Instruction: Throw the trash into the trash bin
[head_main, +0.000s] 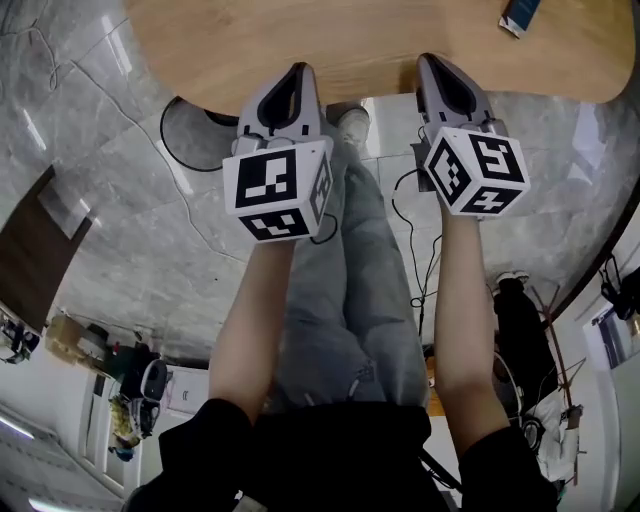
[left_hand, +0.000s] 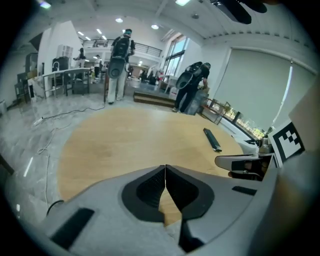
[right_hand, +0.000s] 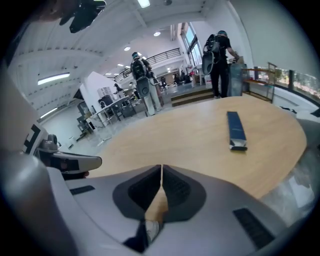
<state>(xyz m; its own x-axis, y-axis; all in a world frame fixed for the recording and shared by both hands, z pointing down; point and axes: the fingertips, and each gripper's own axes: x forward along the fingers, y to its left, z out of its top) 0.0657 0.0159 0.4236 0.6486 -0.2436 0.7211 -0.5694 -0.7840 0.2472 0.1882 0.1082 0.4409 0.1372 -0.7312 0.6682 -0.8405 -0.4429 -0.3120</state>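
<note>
My left gripper (head_main: 297, 70) and right gripper (head_main: 432, 62) both have their jaws pressed together with nothing between them, over the near edge of the wooden table (head_main: 350, 40). The trash, a dark blue wrapper (right_hand: 236, 130), lies flat on the table at about one o'clock from my right gripper.

Packet (head_main: 520, 15): ahead-right of right tool (head_main: 433, 62), cut by head view's top edge; print too small to read.
Counter (head_main: 350, 40): far side cropped at same edge.
Shoe (head_main: 351, 122): between left tool (head_main: 298, 70) and right tool, partly under counter.
</note>
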